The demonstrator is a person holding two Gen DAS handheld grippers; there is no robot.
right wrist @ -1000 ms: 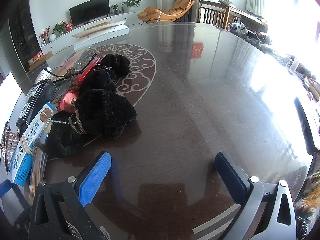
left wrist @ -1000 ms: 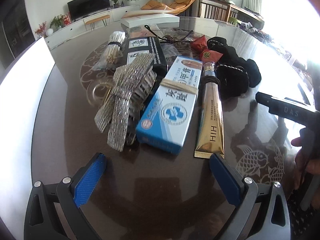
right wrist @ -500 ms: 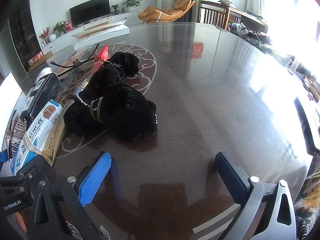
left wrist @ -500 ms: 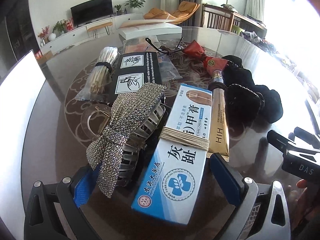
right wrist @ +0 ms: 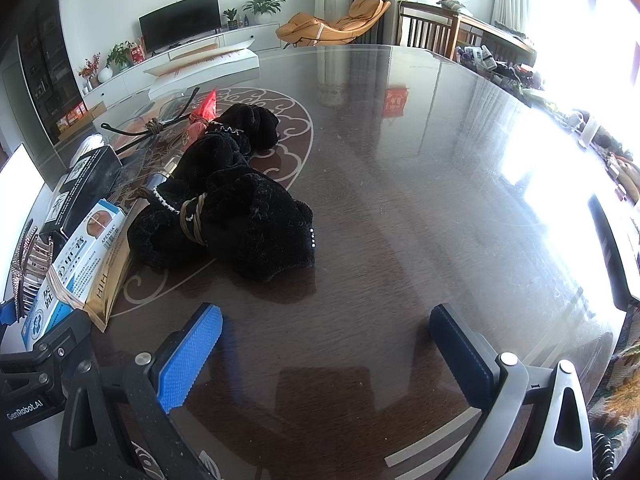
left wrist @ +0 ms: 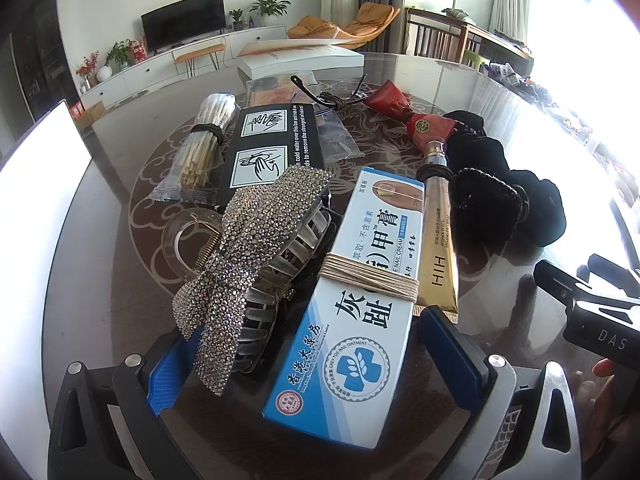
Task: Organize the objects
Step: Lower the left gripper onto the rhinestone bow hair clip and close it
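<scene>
A blue and white ointment box [left wrist: 356, 300], wrapped with a band of tan string, lies on a dark, glossy round table [right wrist: 400, 184]. Its near end sits between the blue pads of the left gripper [left wrist: 316, 356], whose jaws stand wide apart on either side of the box and the clip beside it, not pressing either. Just left of the box, touching it, rests a rhinestone bow hair clip [left wrist: 252, 248] with metal teeth. On the box's right lies a gold tube [left wrist: 438, 248], close alongside. Behind the clip sits a black box [left wrist: 272, 148] printed with hand-washing pictures, and left of that a clear packet of thin sticks [left wrist: 204, 148] bound with a band. A red pouch [left wrist: 412, 114] lies past the tube's cap. To the right a black velvet bundle [right wrist: 236, 208], tied with cord, rests on the table.

The right gripper [right wrist: 324, 344] hovers over bare tabletop near the bundle, jaws wide apart and holding nothing. A white flat box [left wrist: 300, 56] sits at the table's far edge.
</scene>
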